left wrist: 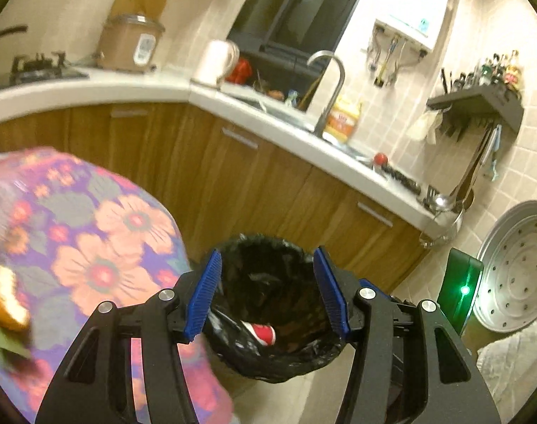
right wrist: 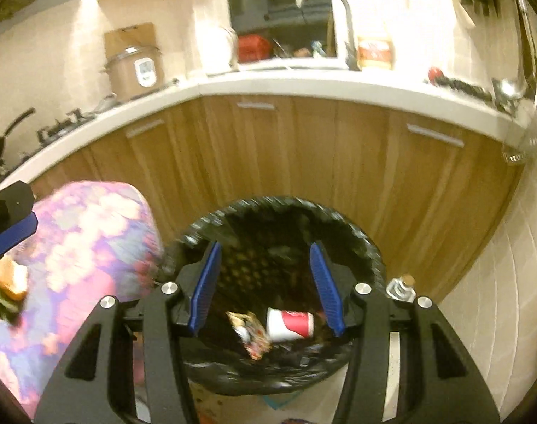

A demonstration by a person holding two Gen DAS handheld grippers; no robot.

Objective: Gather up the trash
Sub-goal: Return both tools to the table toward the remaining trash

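Below the spread right tool [right wrist: 264,286], a cup [right wrist: 290,323] lies binned.

- Left gripper [left wrist: 266,293]: spread wide, blue-padded fingers [left wrist: 204,298] angled apart, nothing between them, pointing forward and down.
- Right gripper [right wrist: 264,288]: likewise spread wide, blue fingers [right wrist: 326,288] splayed, holding nothing, tilted downward, to the right of the left gripper.
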